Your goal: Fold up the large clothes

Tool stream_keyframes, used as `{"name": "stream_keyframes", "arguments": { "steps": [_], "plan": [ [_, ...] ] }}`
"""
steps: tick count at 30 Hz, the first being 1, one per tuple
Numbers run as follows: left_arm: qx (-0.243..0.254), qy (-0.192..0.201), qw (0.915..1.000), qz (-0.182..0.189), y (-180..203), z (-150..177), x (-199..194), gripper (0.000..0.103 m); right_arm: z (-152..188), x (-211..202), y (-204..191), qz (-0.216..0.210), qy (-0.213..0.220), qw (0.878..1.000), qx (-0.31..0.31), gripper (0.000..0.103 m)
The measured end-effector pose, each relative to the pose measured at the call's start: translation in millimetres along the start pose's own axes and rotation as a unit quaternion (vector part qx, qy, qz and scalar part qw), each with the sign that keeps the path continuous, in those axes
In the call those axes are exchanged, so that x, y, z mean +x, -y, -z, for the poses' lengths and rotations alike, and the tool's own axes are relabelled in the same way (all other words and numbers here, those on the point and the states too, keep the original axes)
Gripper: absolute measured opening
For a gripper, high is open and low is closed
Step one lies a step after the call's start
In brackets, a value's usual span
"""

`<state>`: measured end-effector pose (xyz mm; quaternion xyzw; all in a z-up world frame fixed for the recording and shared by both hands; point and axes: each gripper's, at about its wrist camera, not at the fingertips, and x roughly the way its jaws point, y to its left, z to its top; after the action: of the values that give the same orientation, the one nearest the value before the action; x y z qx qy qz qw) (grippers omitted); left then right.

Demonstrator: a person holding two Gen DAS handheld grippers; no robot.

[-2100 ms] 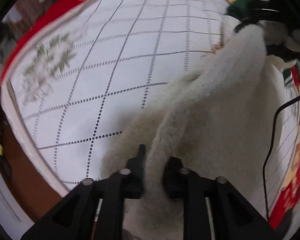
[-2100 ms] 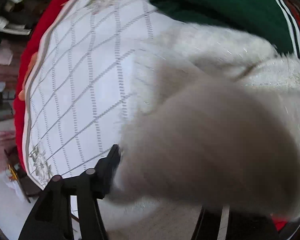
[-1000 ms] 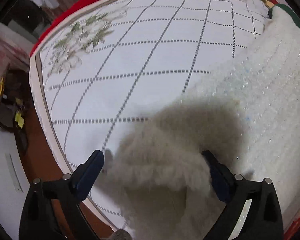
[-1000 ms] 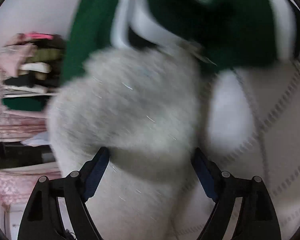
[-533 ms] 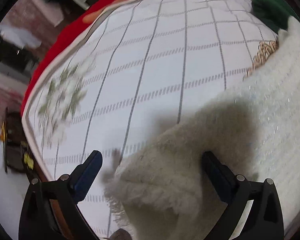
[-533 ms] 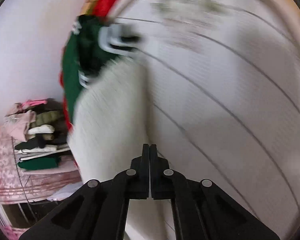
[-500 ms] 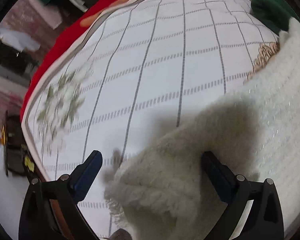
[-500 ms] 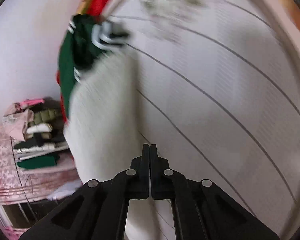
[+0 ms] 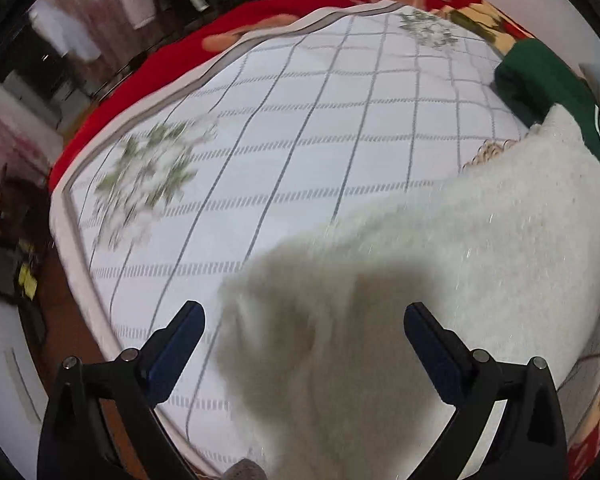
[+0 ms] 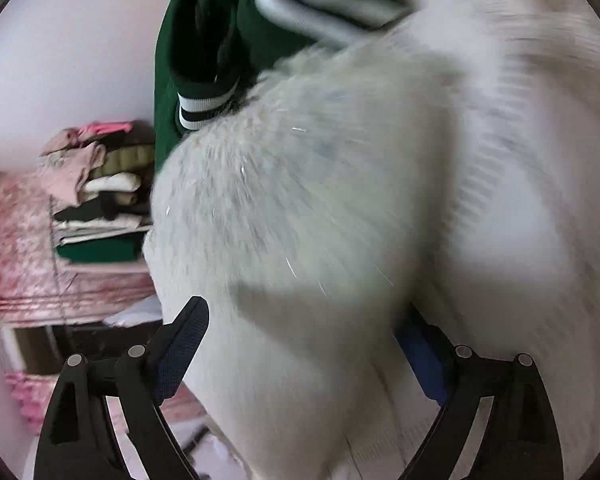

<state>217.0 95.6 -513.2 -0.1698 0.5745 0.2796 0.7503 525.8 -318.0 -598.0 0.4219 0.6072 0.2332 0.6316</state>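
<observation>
A fluffy cream-white sweater lies on the white grid-patterned bedcover, reaching from the lower middle to the right. My left gripper is open, its jaws wide apart on either side of the sweater's near end. In the right wrist view the same sweater fills the middle, blurred by motion. My right gripper is open too, its blue-padded fingers astride the fabric, the right pad partly hidden behind it.
A green garment with white stripes lies at the bed's far right, also in the right wrist view. The red quilt border marks the bed edge. A stack of folded clothes stands by the wall.
Both grippers held the sweater shut 2 s ago, then let go. The right gripper, shut half a second ago, is open again and back over the sweater. The left gripper stays open.
</observation>
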Motion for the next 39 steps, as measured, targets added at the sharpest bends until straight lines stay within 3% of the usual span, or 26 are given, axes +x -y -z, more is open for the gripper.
{"name": "stream_keyframes", "arguments": {
  "steps": [2,3,4,6,9,13,15,17,20,21,22,25,31,34,36,39],
  "plan": [
    [-0.009,-0.006,0.9999,-0.012,-2,13,1,0.103,-9,22,-12,-0.016,-0.01,1.0,-0.018,0.064],
    [-0.01,-0.009,0.9998,-0.018,-4,18,2,0.103,-10,36,-20,0.011,-0.024,0.999,-0.027,0.046],
    [-0.01,-0.013,0.9996,-0.024,-6,21,5,0.103,-8,45,-29,0.025,-0.022,0.999,-0.041,0.037],
    [-0.013,-0.022,0.9991,-0.033,-10,28,9,0.103,-1,50,-40,0.039,-0.002,0.998,-0.042,0.026],
    [-0.018,-0.018,0.9986,-0.046,-18,33,3,0.103,22,11,-41,0.034,0.076,0.996,0.004,0.021],
    [-0.021,0.007,0.9981,-0.058,-26,29,-18,0.103,99,-74,0,0.046,0.168,0.978,0.118,0.021],
    [-0.014,0.018,0.998,-0.059,-26,27,-28,0.103,148,-109,24,0.078,0.183,0.966,0.165,0.021],
    [0.005,0.029,0.9979,-0.058,-18,24,-35,0.103,199,-144,47,0.122,0.166,0.961,0.183,0.022],
    [0.03,0.03,0.9984,-0.037,3,23,-42,0.103,243,-158,63,0.174,0.12,0.961,0.178,0.033],
    [0.039,0.028,0.9985,-0.024,13,23,-44,0.103,254,-166,63,0.207,0.111,0.959,0.157,0.044],
    [0.054,0.026,0.9982,-0.01,27,24,-46,0.103,259,-173,58,0.228,0.113,0.956,0.142,0.055],
    [0.091,0.033,0.995,0.027,68,27,-54,0.103,270,-201,48,0.269,0.119,0.95,0.105,0.071],
    [0.164,0.041,0.981,0.095,171,39,-56,0.103,275,-227,-2,0.326,0.1,0.94,0.023,0.071],
    [0.218,0.036,0.9733,0.06,225,43,-24,0.103,273,-226,-33,0.347,0.102,0.932,-0.019,0.069],
    [0.225,0.023,0.9729,0.048,239,42,7,0.103,273,-231,-53,0.346,0.11,0.931,-0.048,0.066],
    [0.204,0.02,0.9753,0.084,231,34,17,0.103,258,-224,-76,0.321,0.12,0.936,-0.075,0.066]
  ]
}}
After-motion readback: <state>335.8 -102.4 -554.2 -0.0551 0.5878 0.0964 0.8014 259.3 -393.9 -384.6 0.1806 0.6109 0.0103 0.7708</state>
